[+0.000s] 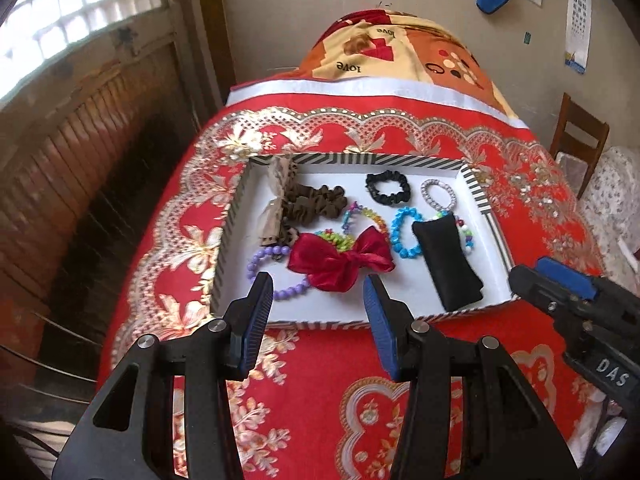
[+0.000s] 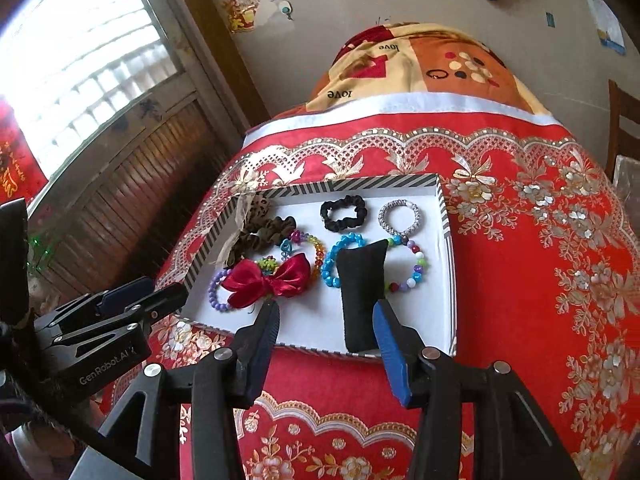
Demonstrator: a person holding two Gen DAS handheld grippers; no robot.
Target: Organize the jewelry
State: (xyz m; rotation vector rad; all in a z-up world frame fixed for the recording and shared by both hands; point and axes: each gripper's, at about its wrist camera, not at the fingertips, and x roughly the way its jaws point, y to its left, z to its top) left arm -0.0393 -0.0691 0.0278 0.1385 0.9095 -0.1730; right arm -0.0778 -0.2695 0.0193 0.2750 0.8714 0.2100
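While both tools hover empty, striped tray (image 1: 476, 190) crowded, near rim (image 2: 320, 347) bare

The tray (image 1: 476, 190) has a white floor and a black-and-white striped rim. Inside lie a dark red satin bow (image 1: 340, 260), a black pouch (image 1: 448, 260), a black scrunchie (image 1: 388, 188), a brown scrunchie (image 1: 316, 204), a silver-grey bracelet (image 1: 438, 196), a bright blue bead bracelet (image 1: 404, 232), a lilac bead bracelet (image 1: 276, 276) and a rainbow-coloured bead bracelet (image 1: 368, 216). A hair tie (image 2: 250, 216) at the tray's far left looks leopard-spotted, though it is partly hidden. The cloth (image 1: 320, 380) under the tray is red with gold and cream flowers and a scalloped border. Both grippers' fingers (image 1: 380, 320) are black with blue ribbed pads
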